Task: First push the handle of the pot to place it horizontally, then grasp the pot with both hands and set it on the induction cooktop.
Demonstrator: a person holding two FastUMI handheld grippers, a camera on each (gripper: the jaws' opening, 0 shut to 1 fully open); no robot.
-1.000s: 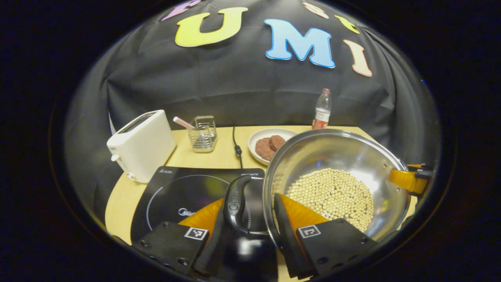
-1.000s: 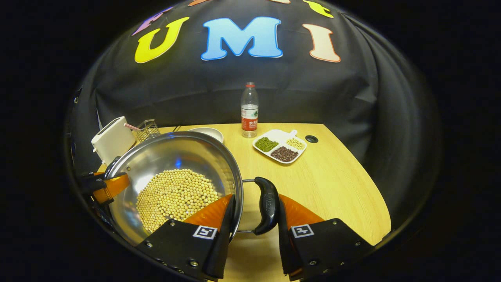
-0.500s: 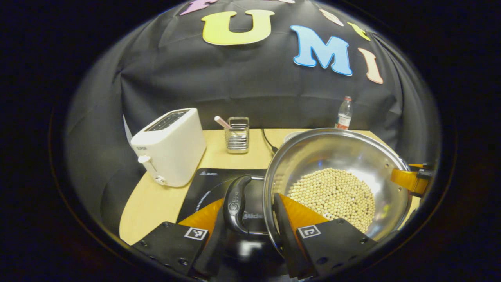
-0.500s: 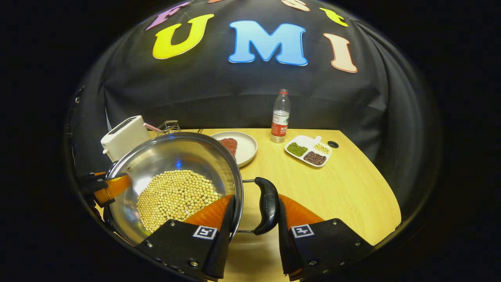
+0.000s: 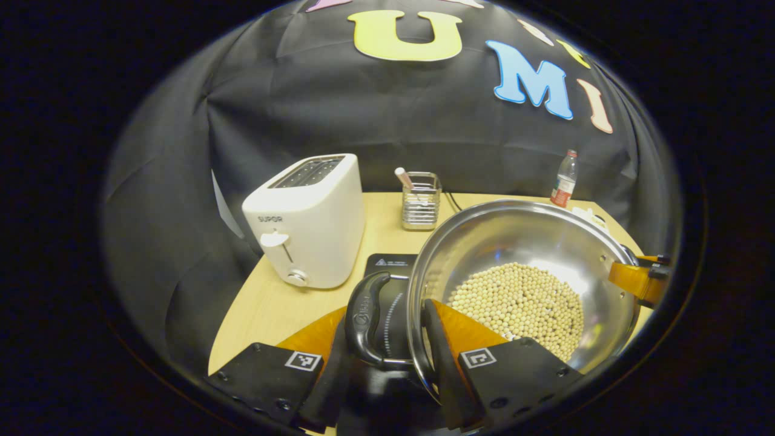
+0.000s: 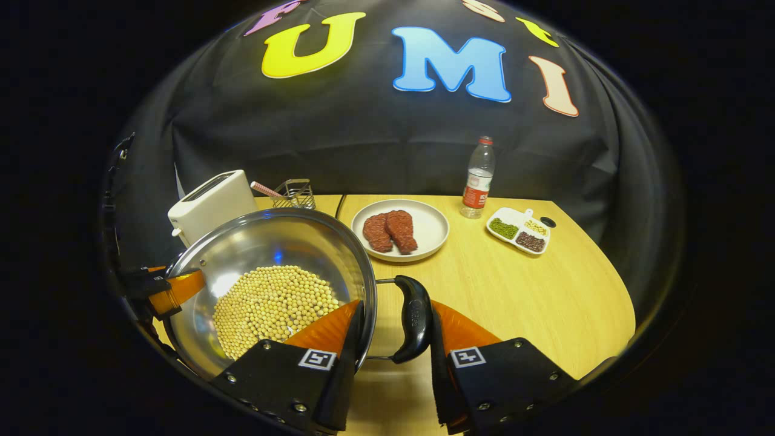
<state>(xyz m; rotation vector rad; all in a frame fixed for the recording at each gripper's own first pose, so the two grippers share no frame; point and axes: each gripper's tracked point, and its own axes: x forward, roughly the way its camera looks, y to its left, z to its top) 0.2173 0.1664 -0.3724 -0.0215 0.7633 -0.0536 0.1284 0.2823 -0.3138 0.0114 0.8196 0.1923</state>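
Dim booth, fisheye warp, pot (image 5: 533, 242) glare.

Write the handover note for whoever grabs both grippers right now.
Left gripper: shut on the pot's left handle.
Right gripper: shut on the right handle.
The pot, holding pale beans, is carried between them, over the induction cooktop near the toaster.
Done: both handles horizontal and gripped.
Left: whether the pot is down yet is unclear; set it flat on the cooktop, then open both grippers.
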